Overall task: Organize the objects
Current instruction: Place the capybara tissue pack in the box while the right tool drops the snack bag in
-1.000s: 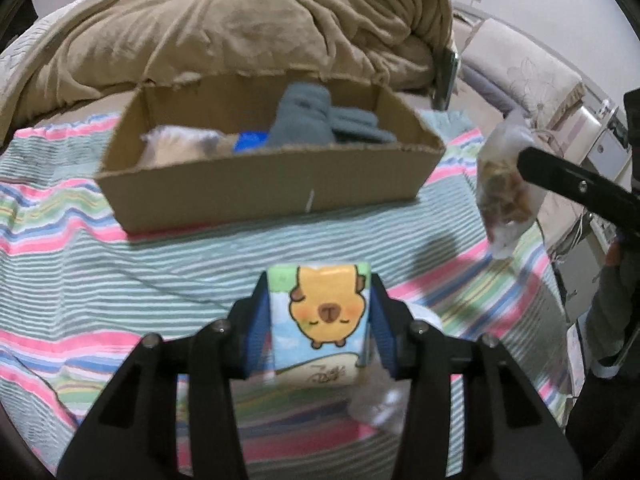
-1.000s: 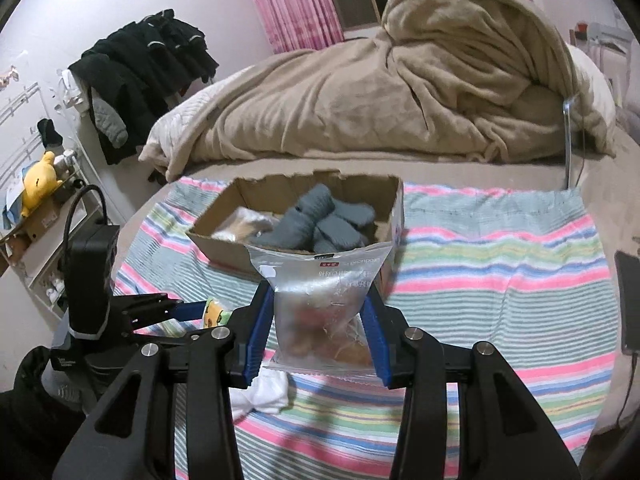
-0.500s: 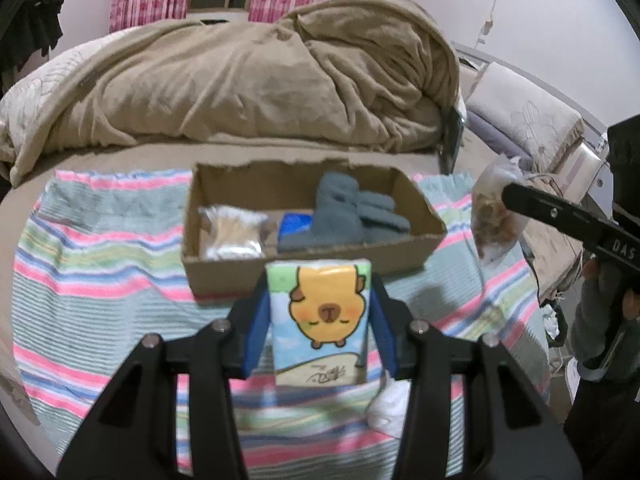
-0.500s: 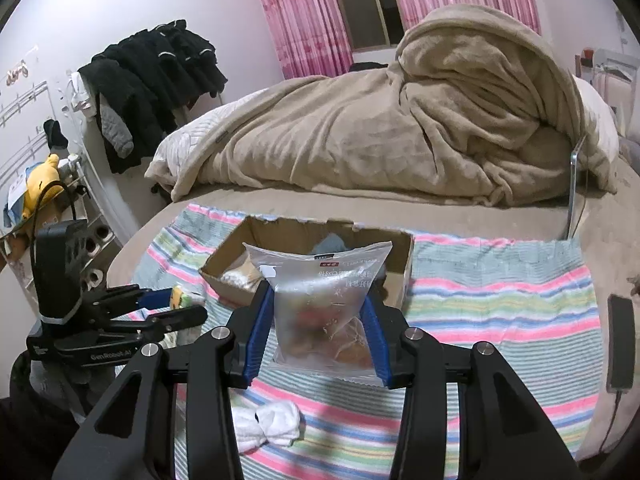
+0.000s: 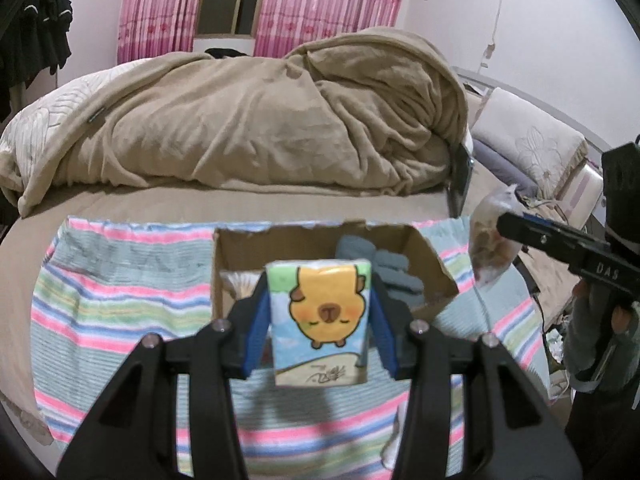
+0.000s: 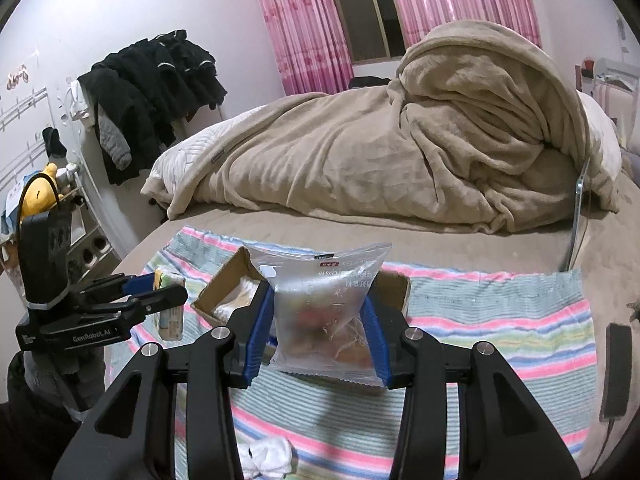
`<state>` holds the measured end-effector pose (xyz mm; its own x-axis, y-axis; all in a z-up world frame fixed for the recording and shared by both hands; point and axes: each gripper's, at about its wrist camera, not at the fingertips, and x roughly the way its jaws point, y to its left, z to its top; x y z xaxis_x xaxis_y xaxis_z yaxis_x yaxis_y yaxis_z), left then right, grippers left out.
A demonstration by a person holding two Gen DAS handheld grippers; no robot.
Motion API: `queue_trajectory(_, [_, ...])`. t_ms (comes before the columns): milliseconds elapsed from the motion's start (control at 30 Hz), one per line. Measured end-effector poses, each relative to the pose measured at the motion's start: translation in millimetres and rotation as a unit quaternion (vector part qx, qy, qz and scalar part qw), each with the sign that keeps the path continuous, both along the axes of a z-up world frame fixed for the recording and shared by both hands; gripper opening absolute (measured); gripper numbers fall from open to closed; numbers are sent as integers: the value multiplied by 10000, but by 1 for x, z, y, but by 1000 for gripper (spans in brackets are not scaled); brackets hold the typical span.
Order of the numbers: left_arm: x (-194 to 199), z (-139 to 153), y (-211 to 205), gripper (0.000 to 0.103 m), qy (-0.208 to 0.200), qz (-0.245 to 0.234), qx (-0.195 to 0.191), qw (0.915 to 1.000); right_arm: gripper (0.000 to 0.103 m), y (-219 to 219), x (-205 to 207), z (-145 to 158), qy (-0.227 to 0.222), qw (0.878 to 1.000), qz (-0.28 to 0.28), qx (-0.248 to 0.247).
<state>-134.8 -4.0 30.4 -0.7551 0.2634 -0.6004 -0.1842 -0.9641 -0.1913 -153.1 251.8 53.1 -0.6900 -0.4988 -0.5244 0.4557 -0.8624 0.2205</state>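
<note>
My left gripper [image 5: 320,320] is shut on a tissue pack [image 5: 320,320] printed with an orange capybara, held high above the striped cloth [image 5: 120,312]. My right gripper [image 6: 320,328] is shut on a clear snack bag [image 6: 324,312]. Both are raised in front of an open cardboard box [image 5: 430,256] that holds grey socks [image 5: 388,268] and a pale packet [image 5: 240,282]. The box also shows in the right wrist view [image 6: 224,284]. The left gripper with its pack appears at the left of the right wrist view [image 6: 160,292]; the right gripper with the bag appears at the right of the left wrist view [image 5: 492,244].
A white sock [image 6: 268,456] lies on the striped cloth [image 6: 500,320] near its front edge. A rumpled tan blanket [image 5: 260,120] fills the bed behind the box. A dark phone [image 6: 616,372] lies at the right. Black clothes [image 6: 152,92] hang at the left.
Both grippers have risen and drawn back from the box while still holding their items. The box now looks smaller and lower in both views.
</note>
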Motion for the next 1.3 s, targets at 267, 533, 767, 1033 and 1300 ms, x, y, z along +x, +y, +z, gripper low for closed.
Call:
queue_trajectory(267, [-22,5,6,47,125,-91,-190,9997,46,-5,-22,-10,-133,9998,-15,119])
queue_trajectory(533, [-54,-12,9,47,-112,-136,-68,9998,46,-7,-43,-21,-277,9996,-75,63])
queue_trajectory(767, [-85,-32,7,47,-435,-163,252,9986,46,-4,-70,-43,-607,9980,-158,-94])
queue_trajectory(1033, [-111,-60,13,47,-713,-133,179,9972,46,-4,-90,-71,-987,9948,-188,-170])
queue_trajectory(1300, [-124,-76,21,47,-941,-160,95,9954,45,-5,-102,-94,-1130,9928,-397,-4])
